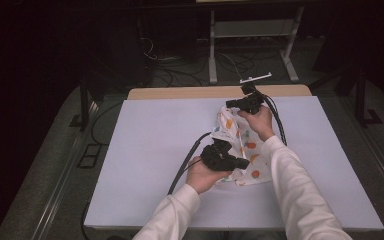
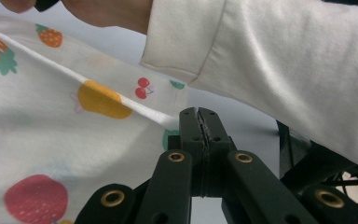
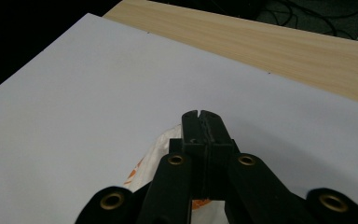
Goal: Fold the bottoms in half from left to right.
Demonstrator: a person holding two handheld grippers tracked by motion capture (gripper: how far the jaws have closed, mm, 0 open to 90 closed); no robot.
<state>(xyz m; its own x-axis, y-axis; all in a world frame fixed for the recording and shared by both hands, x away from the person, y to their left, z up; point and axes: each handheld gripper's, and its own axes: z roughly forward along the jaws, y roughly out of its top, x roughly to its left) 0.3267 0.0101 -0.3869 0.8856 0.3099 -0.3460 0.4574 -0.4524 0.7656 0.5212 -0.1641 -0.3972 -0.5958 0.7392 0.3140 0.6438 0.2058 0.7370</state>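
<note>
A white table is seen, with a fruit-printed cloth lying right of its middle, partly lifted between the two grippers. The cloth is judged light, limp and thin; it is expected to sag and fold wherever it is left unsupported, and to slip from a shallow pinch. Hems and corners are best taken, well apart, so that it can be spread. The left gripper is clamped on a hem at the near end. The right gripper is closed on the bunched far end.
</note>
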